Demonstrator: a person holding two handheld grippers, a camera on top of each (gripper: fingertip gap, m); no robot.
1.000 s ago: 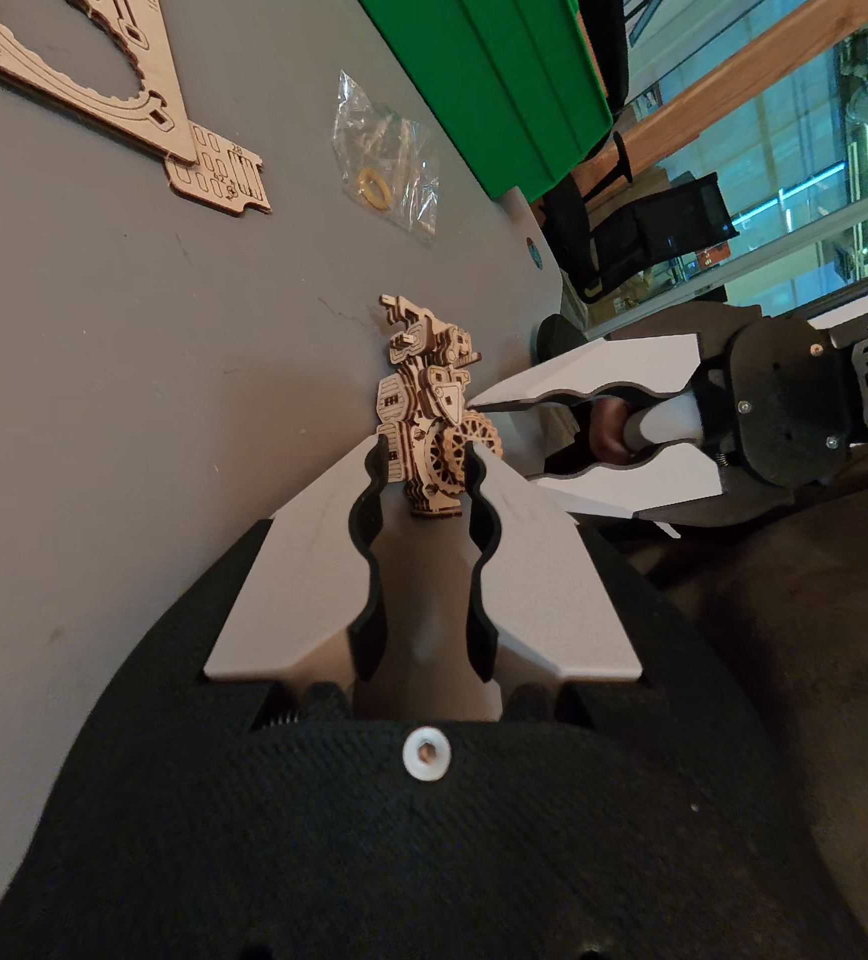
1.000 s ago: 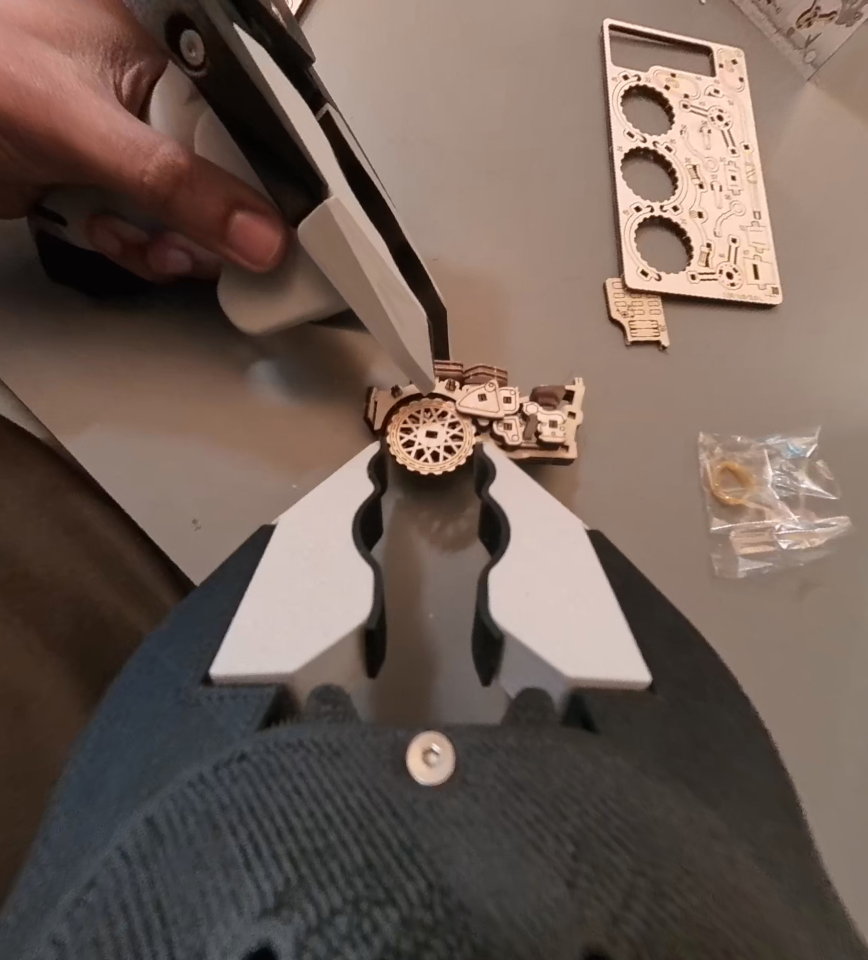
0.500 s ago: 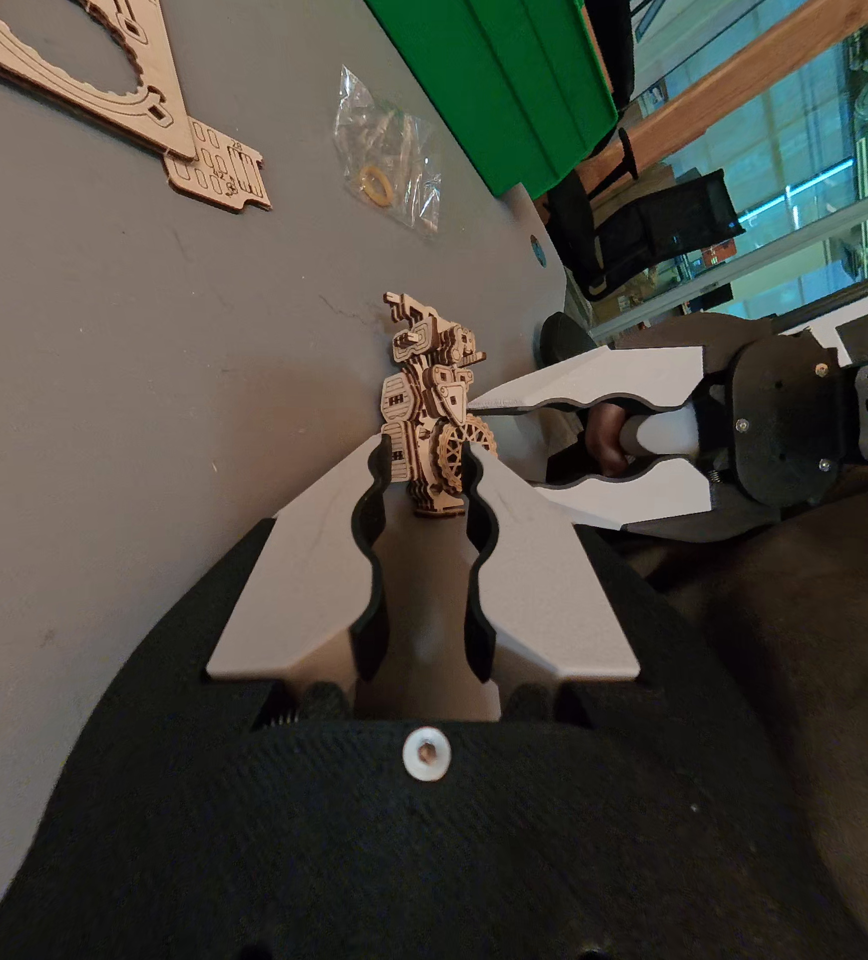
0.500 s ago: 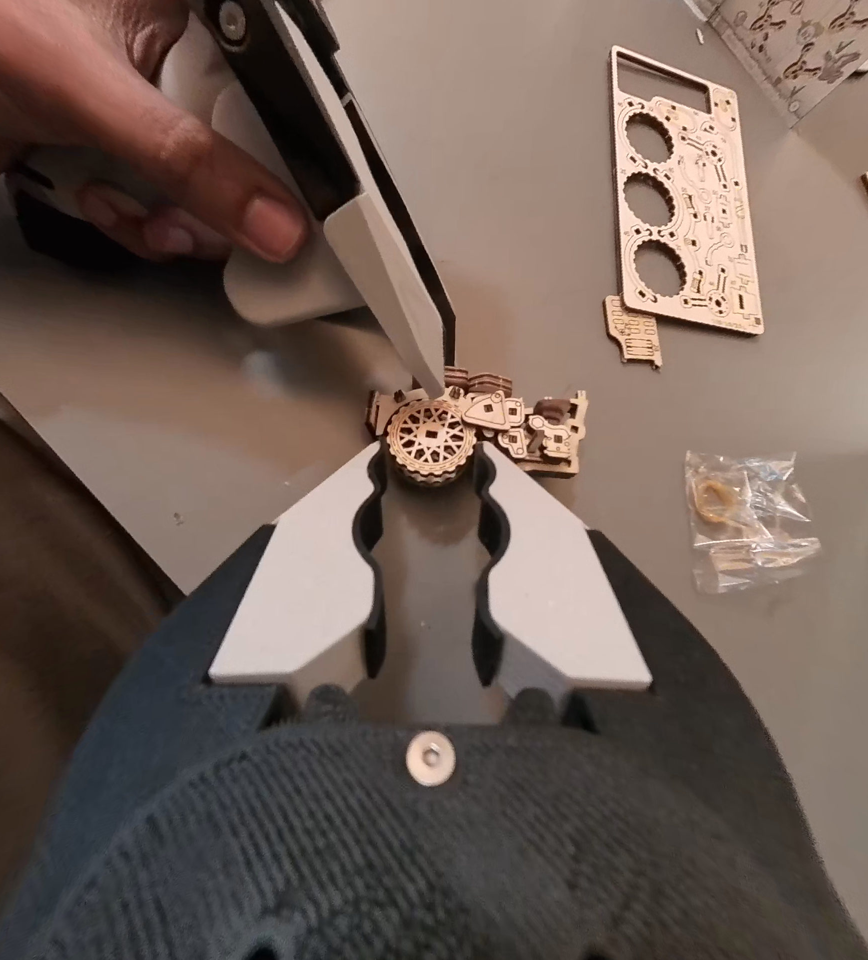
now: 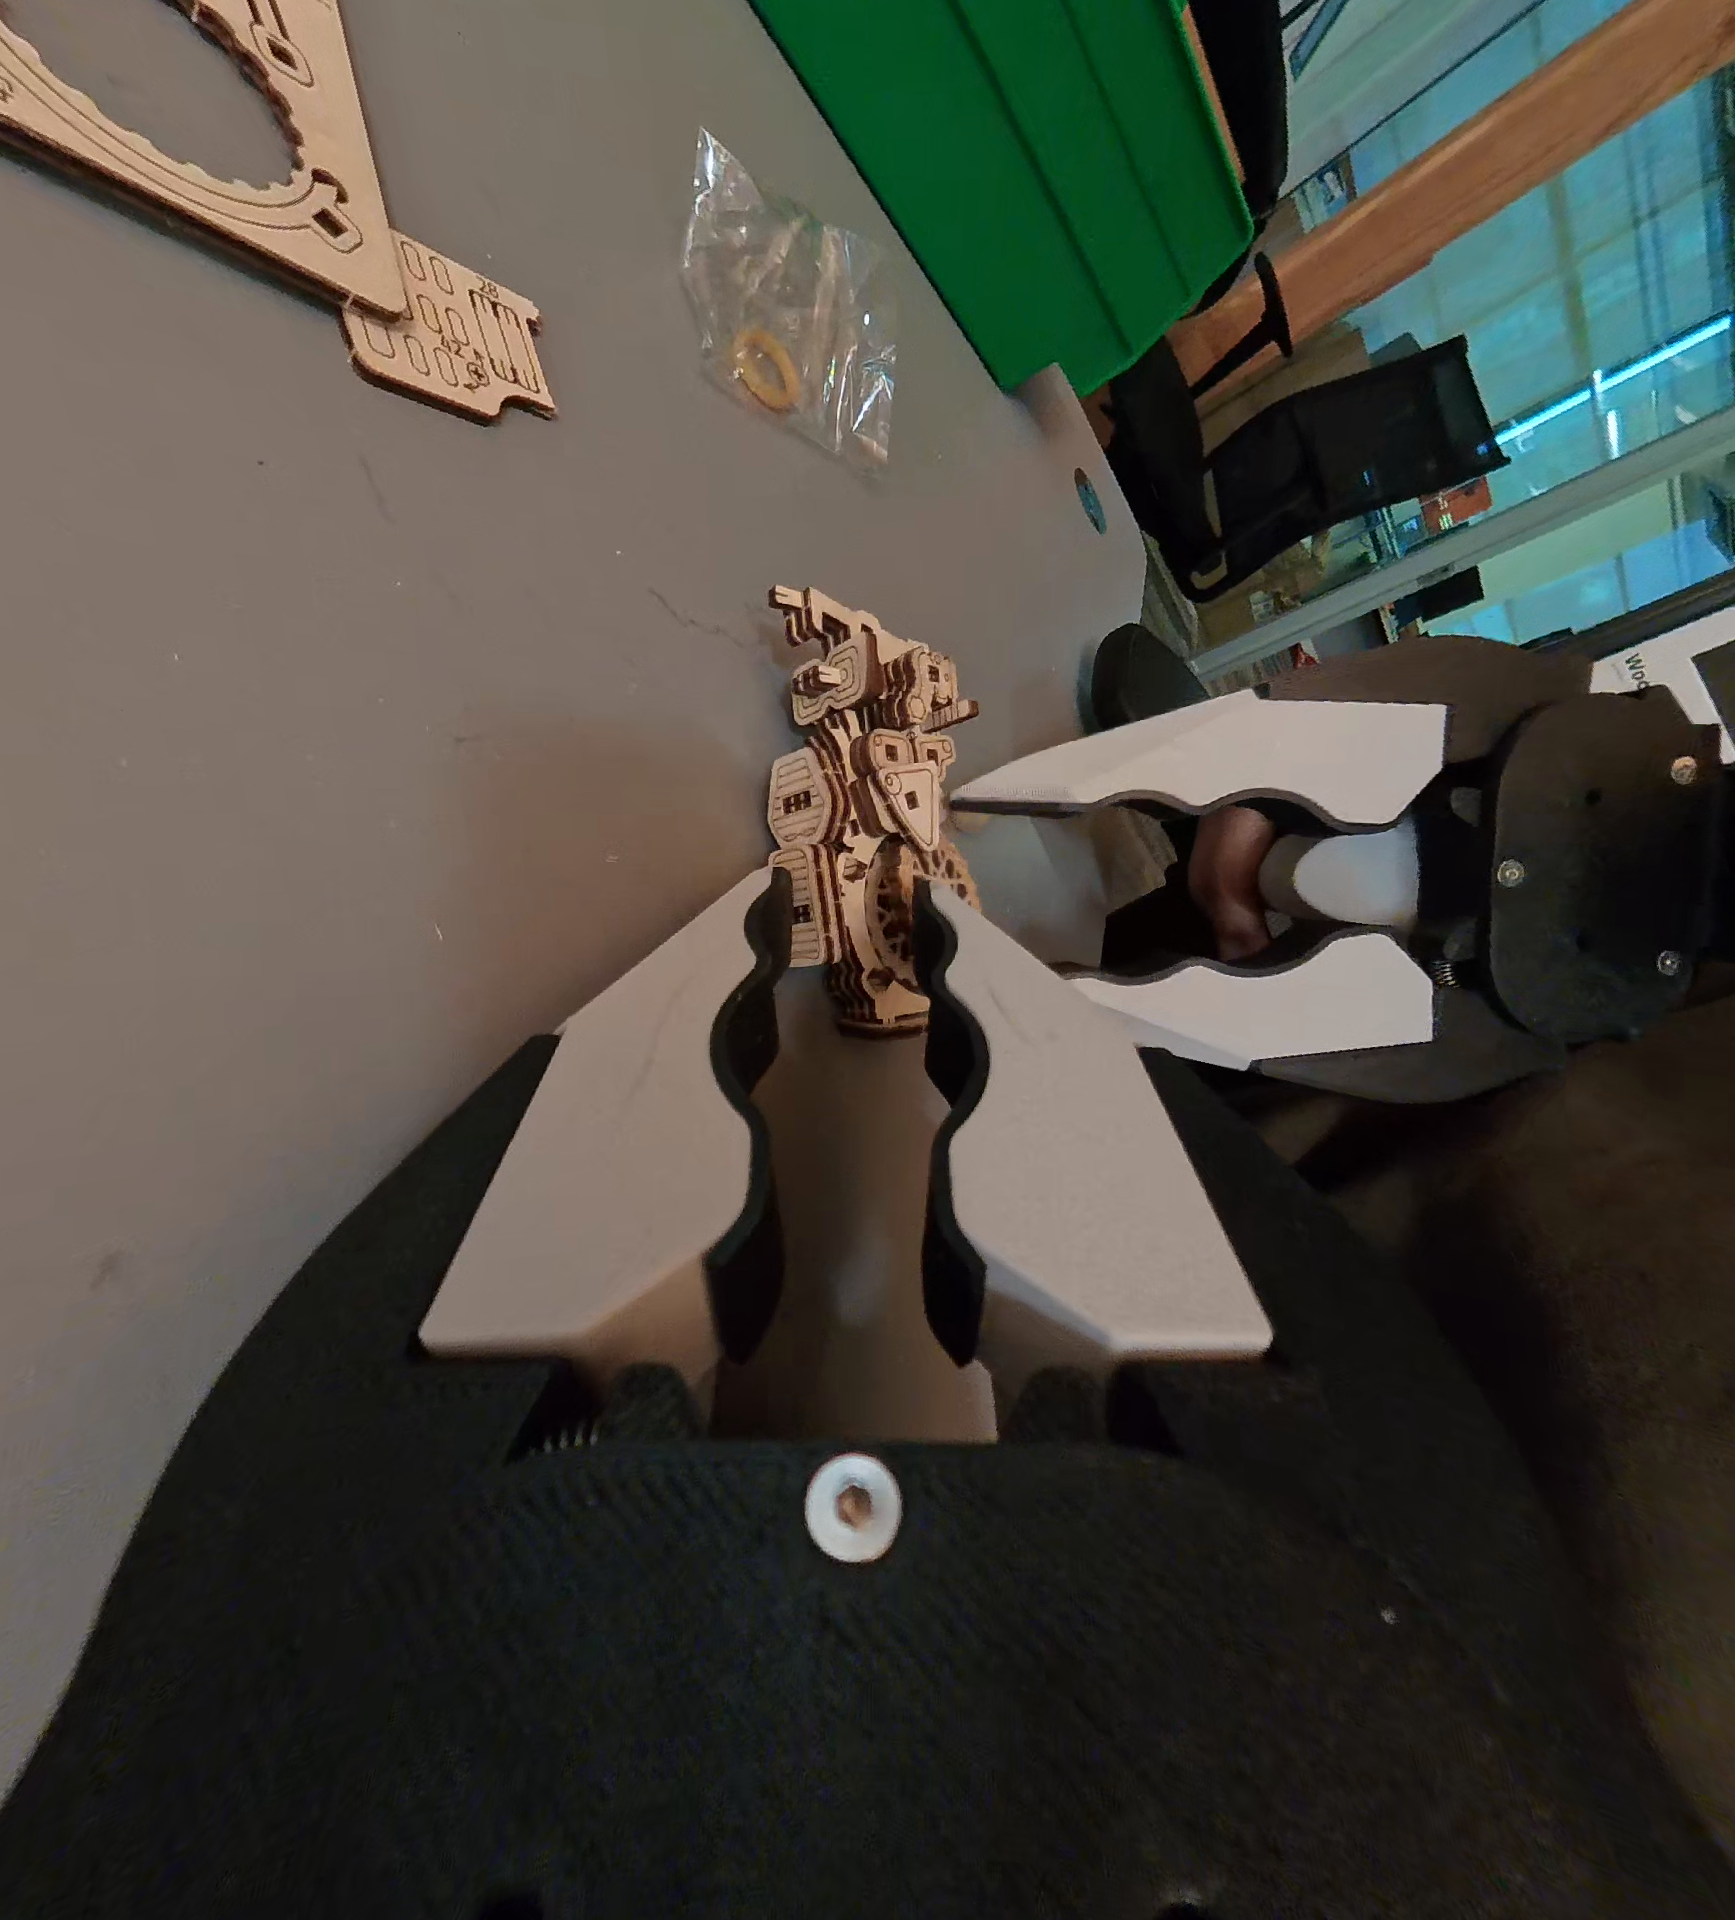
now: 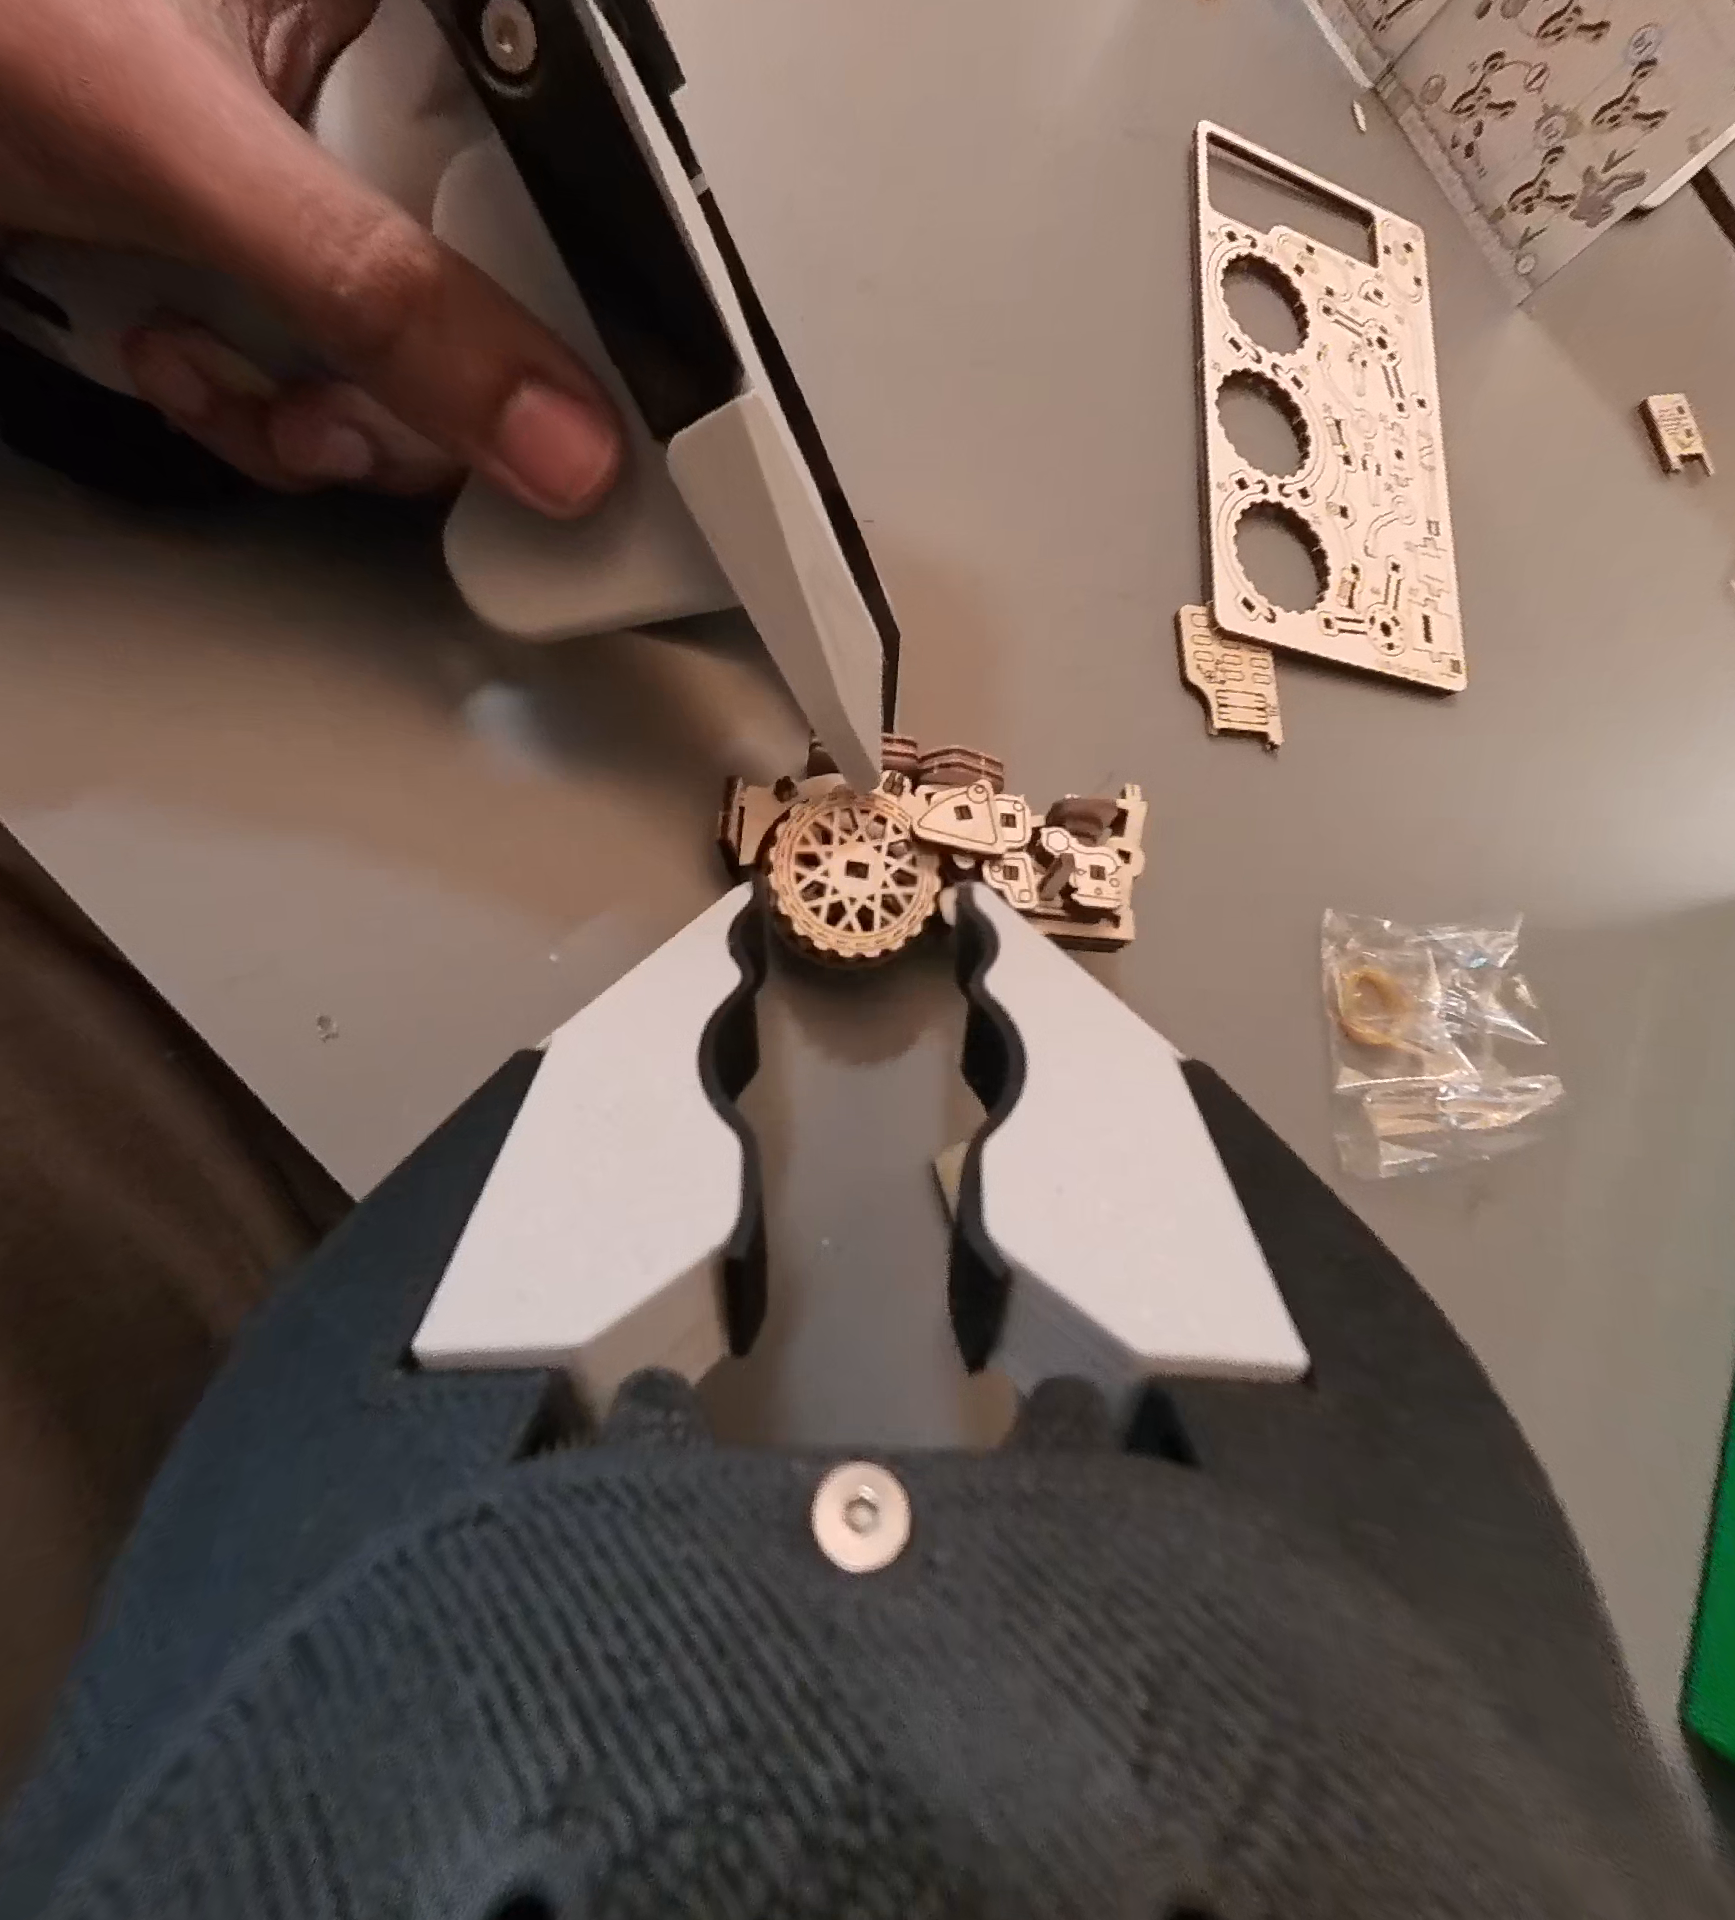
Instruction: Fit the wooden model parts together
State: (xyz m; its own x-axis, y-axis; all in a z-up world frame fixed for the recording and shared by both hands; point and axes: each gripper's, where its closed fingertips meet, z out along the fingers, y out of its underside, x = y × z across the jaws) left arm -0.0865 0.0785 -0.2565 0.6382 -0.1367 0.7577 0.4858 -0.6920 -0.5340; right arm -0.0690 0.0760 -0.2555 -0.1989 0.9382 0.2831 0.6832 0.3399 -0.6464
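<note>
Near the table's (image 6: 998, 343) front edge, the left gripper (image 5: 847, 902) pinches the wooden model (image 6: 930, 847) by its end to steady it, while the right gripper (image 6: 858, 902) clamps the spoked wheel (image 6: 847, 871), likely pressing it home.

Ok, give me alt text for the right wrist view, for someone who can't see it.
The right gripper closes its fingers on the spoked wheel of a small wooden model lying on a grey table. The hand-held left gripper pinches the model from above; a punched-out parts sheet and a clear bag lie to the right.
</note>
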